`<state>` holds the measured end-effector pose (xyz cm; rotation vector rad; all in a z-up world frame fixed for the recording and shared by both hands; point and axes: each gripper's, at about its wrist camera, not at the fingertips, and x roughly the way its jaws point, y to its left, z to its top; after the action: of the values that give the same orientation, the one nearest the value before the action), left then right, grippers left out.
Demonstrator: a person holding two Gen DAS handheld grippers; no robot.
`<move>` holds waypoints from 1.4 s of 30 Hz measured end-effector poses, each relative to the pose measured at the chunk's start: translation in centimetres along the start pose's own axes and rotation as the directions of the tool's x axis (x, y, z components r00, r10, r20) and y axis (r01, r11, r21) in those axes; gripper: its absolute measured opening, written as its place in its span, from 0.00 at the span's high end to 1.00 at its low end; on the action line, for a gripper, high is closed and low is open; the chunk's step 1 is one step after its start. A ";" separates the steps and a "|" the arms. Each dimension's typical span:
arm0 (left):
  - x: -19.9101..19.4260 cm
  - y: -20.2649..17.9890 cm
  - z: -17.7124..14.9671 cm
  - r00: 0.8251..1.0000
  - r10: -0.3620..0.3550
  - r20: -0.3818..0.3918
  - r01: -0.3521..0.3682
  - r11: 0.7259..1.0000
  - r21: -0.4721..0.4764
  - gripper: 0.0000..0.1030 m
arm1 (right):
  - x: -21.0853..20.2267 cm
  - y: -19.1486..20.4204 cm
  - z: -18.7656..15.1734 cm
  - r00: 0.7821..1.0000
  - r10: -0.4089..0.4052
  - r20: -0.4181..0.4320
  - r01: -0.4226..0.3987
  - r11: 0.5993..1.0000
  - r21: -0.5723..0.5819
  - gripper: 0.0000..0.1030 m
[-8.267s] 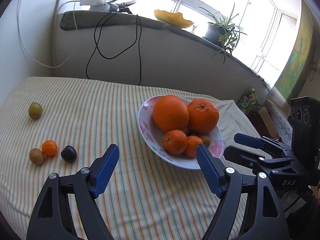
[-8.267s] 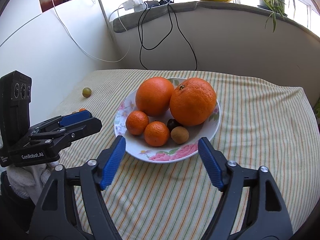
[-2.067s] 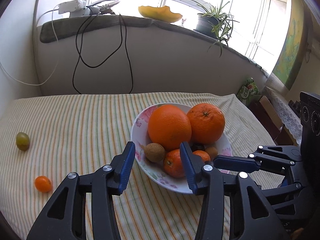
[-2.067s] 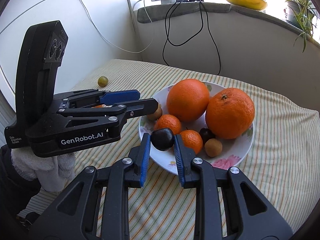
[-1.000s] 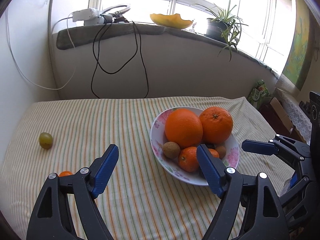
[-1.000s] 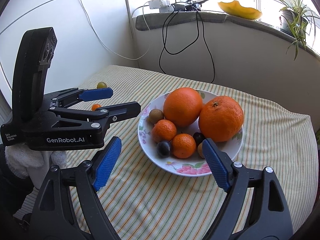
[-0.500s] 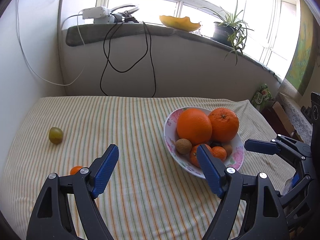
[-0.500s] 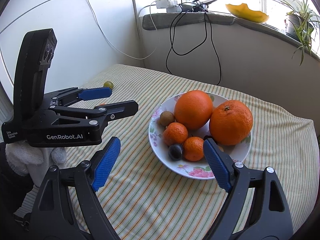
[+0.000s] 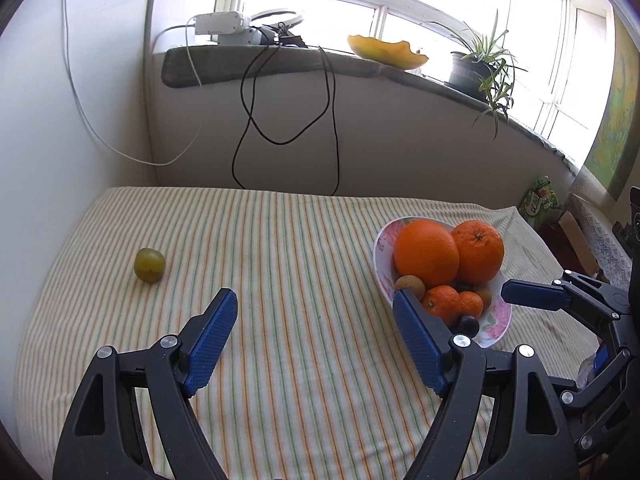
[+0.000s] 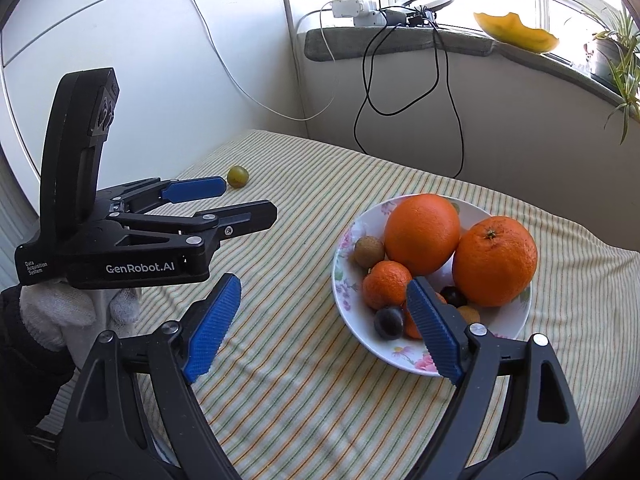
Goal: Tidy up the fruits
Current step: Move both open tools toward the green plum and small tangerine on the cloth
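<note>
A flowered white bowl (image 9: 382, 276) (image 10: 344, 304) holds two big oranges (image 9: 426, 253) (image 10: 422, 234), small mandarins (image 10: 386, 284), a brown kiwi (image 10: 369, 252) and dark plums (image 10: 388, 322). A green fruit (image 9: 149, 265) (image 10: 237, 176) lies alone on the striped cloth at the far left. My left gripper (image 9: 316, 340) is open and empty over the cloth left of the bowl; it also shows in the right wrist view (image 10: 236, 200). My right gripper (image 10: 324, 324) is open and empty at the bowl's near left rim.
The striped cloth (image 9: 288, 248) covers the table up to a grey wall. Black and white cables (image 9: 288, 120) hang from the window sill. A potted plant (image 9: 480, 68) and a yellow dish (image 9: 386, 51) stand on the sill. A box (image 9: 576, 236) sits beyond the right edge.
Both grippers have swung left, so the bowl has slid right in both views. The small orange fruit on the cloth has gone out of the left wrist view. Both stay open.
</note>
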<state>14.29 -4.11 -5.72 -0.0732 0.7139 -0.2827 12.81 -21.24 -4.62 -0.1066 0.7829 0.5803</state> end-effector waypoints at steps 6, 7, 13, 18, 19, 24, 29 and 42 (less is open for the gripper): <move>-0.3 1.9 -0.2 1.000 0.021 -0.005 -0.022 0.999 -0.025 0.22 | 0.8 1.2 0.5 1.000 0.023 -0.008 -0.023 1.000 -0.015 0.15; -0.3 2.2 -0.3 1.000 0.025 -0.006 -0.025 0.999 -0.029 0.22 | 1.0 1.4 0.6 1.000 0.027 -0.009 -0.027 0.999 -0.018 0.15; -0.8 4.2 -0.7 0.999 0.052 -0.001 -0.052 0.997 -0.053 0.22 | 1.9 2.4 1.1 0.999 0.053 -0.010 -0.054 0.998 -0.032 0.15; -1.1 6.0 -1.0 0.998 0.070 -0.005 -0.071 0.995 -0.068 0.22 | 3.1 3.1 1.5 0.996 0.083 -0.020 -0.084 0.996 -0.036 0.15; -1.2 6.5 -1.0 0.997 0.076 -0.006 -0.076 0.994 -0.074 0.22 | 3.3 3.3 1.6 0.996 0.088 -0.023 -0.089 0.995 -0.041 0.15; -1.5 8.6 -0.9 0.996 0.092 -0.002 -0.092 0.989 -0.113 0.23 | 4.6 4.7 2.2 0.993 0.113 -0.027 -0.114 0.992 -0.052 0.15; -1.2 10.6 -0.3 0.996 0.087 -0.001 -0.087 0.985 -0.149 0.27 | 6.1 6.4 2.7 0.990 0.135 -0.041 -0.138 0.988 -0.072 0.19; 1.8 13.4 0.3 0.997 0.061 -0.044 -0.068 0.982 -0.175 0.45 | 11.7 9.2 3.7 0.973 0.186 -0.137 -0.199 0.976 -0.083 0.41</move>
<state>18.82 8.20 -8.82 -0.2131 0.7774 -0.1581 16.87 -7.11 -9.03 -0.1595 0.8967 0.8023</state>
